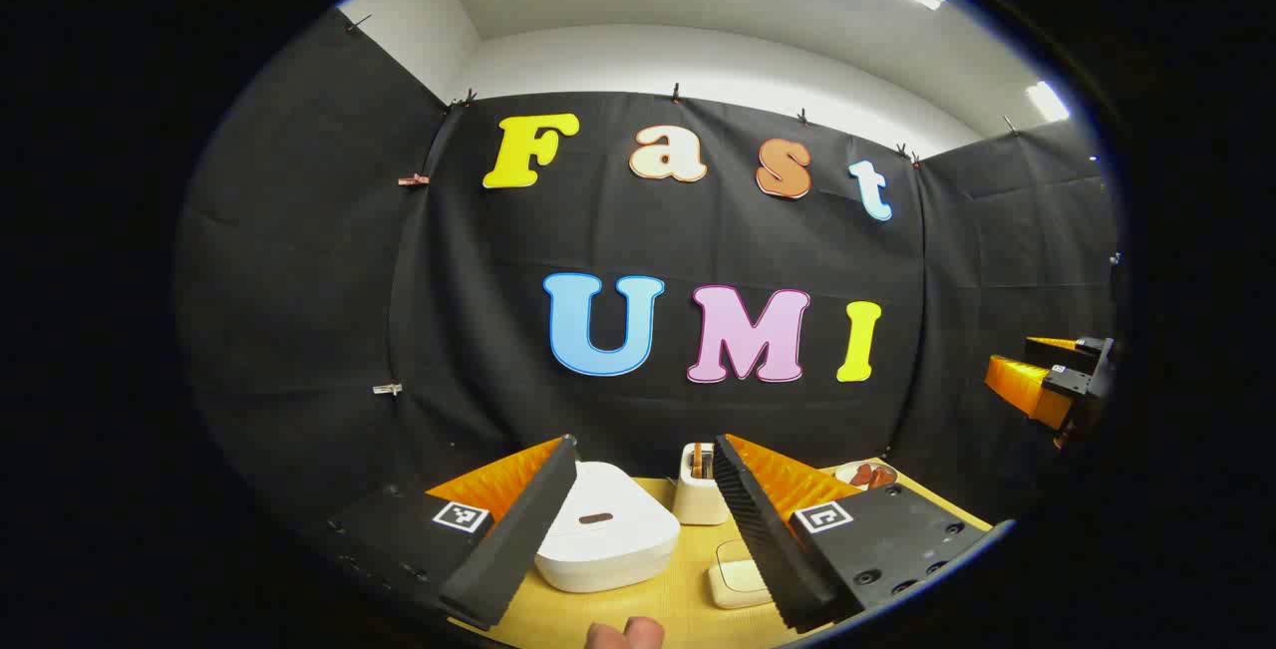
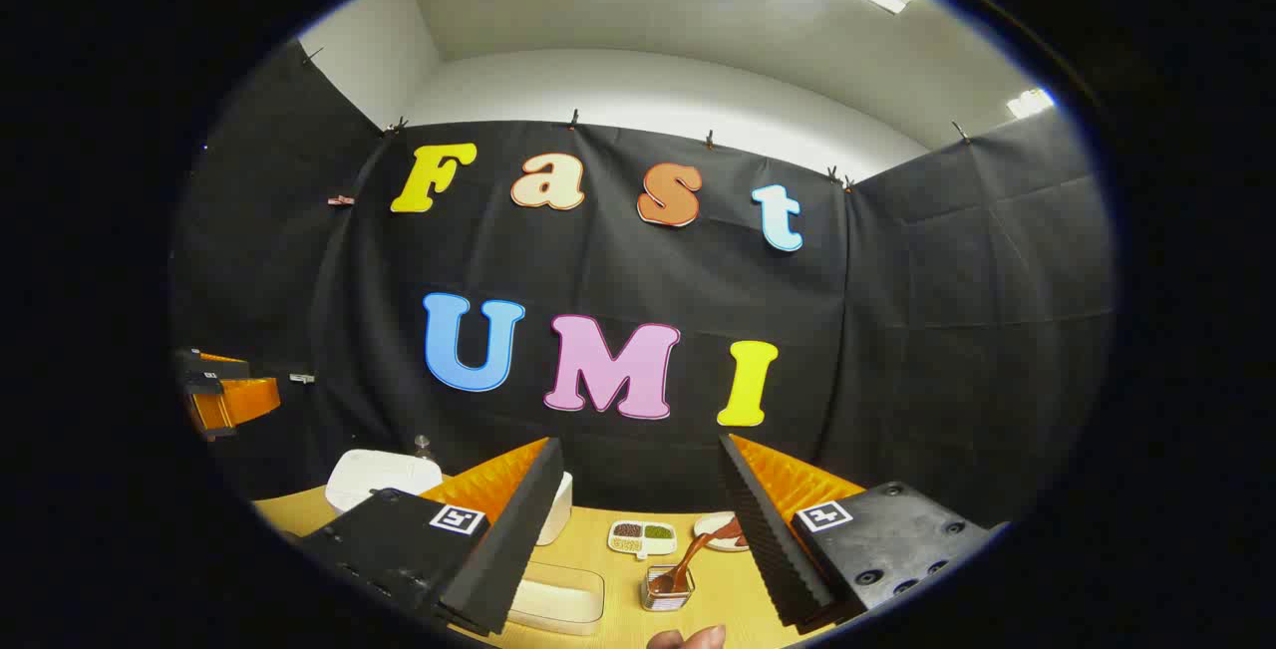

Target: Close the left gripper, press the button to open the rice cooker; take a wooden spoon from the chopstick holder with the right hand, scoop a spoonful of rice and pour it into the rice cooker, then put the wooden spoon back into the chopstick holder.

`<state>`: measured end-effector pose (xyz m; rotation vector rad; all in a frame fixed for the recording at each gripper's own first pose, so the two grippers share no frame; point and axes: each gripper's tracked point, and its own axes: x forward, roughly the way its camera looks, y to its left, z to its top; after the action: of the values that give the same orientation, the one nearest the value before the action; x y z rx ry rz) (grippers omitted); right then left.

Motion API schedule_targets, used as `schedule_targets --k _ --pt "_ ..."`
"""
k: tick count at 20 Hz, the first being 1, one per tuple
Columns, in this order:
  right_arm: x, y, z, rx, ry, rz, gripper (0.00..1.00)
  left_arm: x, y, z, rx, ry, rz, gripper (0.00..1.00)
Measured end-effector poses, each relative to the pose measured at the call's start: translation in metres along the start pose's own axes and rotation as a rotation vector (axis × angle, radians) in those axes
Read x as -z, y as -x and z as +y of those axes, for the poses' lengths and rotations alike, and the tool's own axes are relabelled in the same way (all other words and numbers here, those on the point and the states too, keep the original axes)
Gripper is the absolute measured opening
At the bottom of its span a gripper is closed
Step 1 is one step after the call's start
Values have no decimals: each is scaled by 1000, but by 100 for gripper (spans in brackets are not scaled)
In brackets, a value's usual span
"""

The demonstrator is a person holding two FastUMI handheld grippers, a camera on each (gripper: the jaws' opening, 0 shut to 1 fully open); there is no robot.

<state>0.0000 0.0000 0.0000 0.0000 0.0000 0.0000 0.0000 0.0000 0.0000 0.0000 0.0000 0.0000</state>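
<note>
In the left gripper view our left gripper [image 1: 643, 514] hangs above the near edge of the wooden table [image 1: 688, 604] with its jaws spread wide and nothing between them. The white rice cooker [image 1: 608, 539] sits just beyond and below the fingers, toward the left one, its lid down. Behind it on the right stands a cream toaster [image 1: 701, 485], and a small cream box [image 1: 736, 581] lies nearer, beside the right finger. A plate of reddish food [image 1: 869, 475] rests at the far right of the table. A fingertip [image 1: 626, 634] shows at the bottom edge.

In the right gripper view our right gripper [image 2: 638, 519] is likewise released, fingers wide apart, gripping nothing. The wooden spoon [image 2: 683, 564] leans in the chopstick holder [image 2: 668, 589], which stands low between the fingers, slightly nearer the right one, untouched. A clear lidded container [image 2: 556, 597] lies to its left, beside the left finger. Farther off sit a divided dish of grains [image 2: 643, 536] and a plate [image 2: 720, 531]. The rice cooker is at the far left, partly behind the left finger. Nothing blocks the way to the holder.
</note>
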Motion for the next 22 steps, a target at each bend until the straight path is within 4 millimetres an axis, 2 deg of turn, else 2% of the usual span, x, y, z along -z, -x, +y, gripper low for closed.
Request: schedule_targets --k 7,10,16,20,22 --pt "-5 4 -7 37 17 -16 97 -3 -15 -10 31 -10 -24 96" --pt "-1 9 -10 50 20 -14 97 -4 -19 -12 38 -15 -28 96" --pt "8 10 -18 69 33 -2 97 1 -20 -13 41 -27 -14 95" --pt "10 5 -21 70 52 -17 99 6 -29 -13 43 -3 -14 95" --pt "15 0 -24 66 61 -17 97 16 -36 -13 36 -4 2 96"
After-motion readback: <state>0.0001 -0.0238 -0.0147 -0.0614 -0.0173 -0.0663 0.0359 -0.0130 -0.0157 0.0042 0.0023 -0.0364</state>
